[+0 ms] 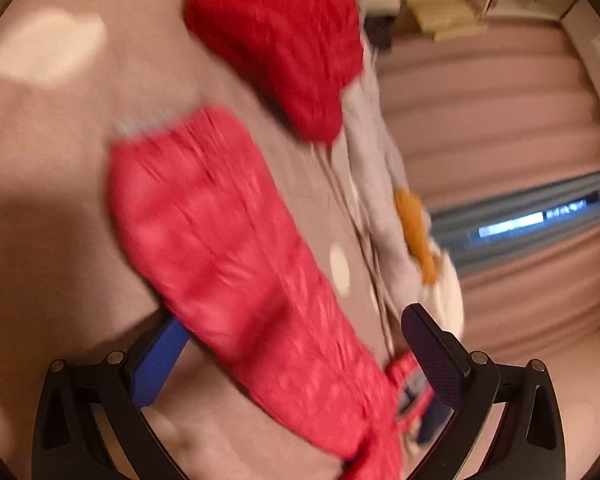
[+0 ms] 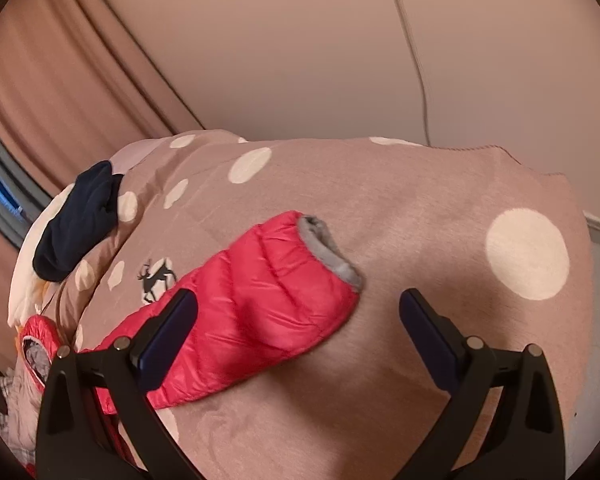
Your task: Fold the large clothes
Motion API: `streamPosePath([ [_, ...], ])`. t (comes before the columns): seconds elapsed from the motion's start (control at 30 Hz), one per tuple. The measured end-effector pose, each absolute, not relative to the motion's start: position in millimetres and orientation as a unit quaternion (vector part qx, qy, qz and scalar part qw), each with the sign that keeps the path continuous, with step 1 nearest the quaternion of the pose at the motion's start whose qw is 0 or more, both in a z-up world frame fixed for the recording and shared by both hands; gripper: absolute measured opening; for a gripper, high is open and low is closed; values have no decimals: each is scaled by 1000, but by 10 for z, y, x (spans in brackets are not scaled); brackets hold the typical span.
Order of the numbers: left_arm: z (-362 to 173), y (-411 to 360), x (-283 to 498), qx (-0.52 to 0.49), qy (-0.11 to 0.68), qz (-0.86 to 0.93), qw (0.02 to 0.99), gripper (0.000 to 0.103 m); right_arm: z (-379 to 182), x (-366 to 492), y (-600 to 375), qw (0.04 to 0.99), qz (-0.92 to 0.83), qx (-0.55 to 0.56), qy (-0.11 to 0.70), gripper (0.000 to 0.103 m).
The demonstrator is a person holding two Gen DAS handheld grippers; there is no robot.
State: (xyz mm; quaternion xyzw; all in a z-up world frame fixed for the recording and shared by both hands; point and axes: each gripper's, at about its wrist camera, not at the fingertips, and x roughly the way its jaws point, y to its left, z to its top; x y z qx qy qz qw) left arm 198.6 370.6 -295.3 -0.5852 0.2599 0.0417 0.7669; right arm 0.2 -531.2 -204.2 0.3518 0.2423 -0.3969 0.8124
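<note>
A red puffer jacket lies on a pink blanket (image 2: 420,200) with white dots. Its sleeve (image 2: 260,292), ending in a grey cuff (image 2: 328,248), stretches across the blanket. My right gripper (image 2: 300,296) is open just above it; the sleeve runs under the left finger (image 2: 168,336). In the blurred left wrist view, a long red quilted part of the jacket (image 1: 228,248) runs between the wide-apart fingers of my left gripper (image 1: 294,320), which is open. Another red bulk of the jacket (image 1: 284,40) sits farther off. I cannot tell whether either pad touches the fabric.
A navy garment (image 2: 76,232) lies at the blanket's far left edge. A grey cloth with an orange patch (image 1: 412,232) lies beside the jacket. Pink curtains (image 1: 500,120) and a window strip (image 1: 532,220) stand behind. A cable (image 2: 416,60) hangs on the wall.
</note>
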Motion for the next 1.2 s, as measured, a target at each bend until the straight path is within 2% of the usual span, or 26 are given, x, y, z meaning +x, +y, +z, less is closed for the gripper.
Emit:
streamPosePath([
  [0.1, -2881, 3588, 1893, -560, 281, 66, 776, 103, -2064, -87, -5328, 810, -399, 360, 235, 101],
  [0.3, -2911, 3628, 1977, -588, 229, 57, 774, 101, -2133, -168, -5363, 804, -396, 375, 239, 101],
  [0.4, -2963, 3762, 2079, -614, 222, 82, 753, 90, -2125, -189, -5366, 806, -391, 376, 237, 101],
  [0.47, -2983, 3803, 2151, -602, 251, 113, 749, 75, -2146, -201, -5389, 806, -384, 385, 234, 101],
  [0.57, -2973, 3778, 2204, -564, 269, 140, 768, 60, -2246, -239, -5452, 799, -365, 425, 219, 102],
  [0.67, -3037, 3784, 2151, -564, 258, 155, 769, 53, -2337, -303, -5522, 795, -346, 465, 178, 102],
  [0.77, -3036, 3817, 2162, -564, 268, 150, 766, 53, -2355, -248, -5579, 792, -336, 483, 162, 101],
  [0.83, -3040, 3838, 2140, -565, 271, 150, 764, 53, -2358, -145, -5578, 797, -306, 496, 159, 92],
  [0.93, -3052, 3841, 2137, -574, 269, 152, 758, 53, -2412, -9, -5524, 795, -285, 508, 168, 71],
  [0.97, -3045, 3834, 2163, -577, 265, 155, 757, 51, -2427, 14, -5508, 793, -295, 503, 174, 57],
  [1.0, -3044, 3830, 2150, -574, 266, 158, 758, 48, -2449, 18, -5495, 790, -312, 497, 179, 41],
  [1.03, -3032, 3828, 2169, -559, 274, 170, 764, 36, -2469, 5, -5500, 786, -319, 500, 176, 33],
  [1.07, -3012, 3813, 2174, -539, 278, 183, 774, 30, -2486, -15, -5514, 784, -319, 505, 172, 25],
  [1.1, -2999, 3788, 2162, -524, 279, 188, 782, 29, -2492, -33, -5518, 782, -315, 512, 165, 17],
  [1.2, -2940, 3754, 2140, -497, 284, 205, 794, 24, -2345, -27, -5456, 795, -324, 487, 164, 13],
])
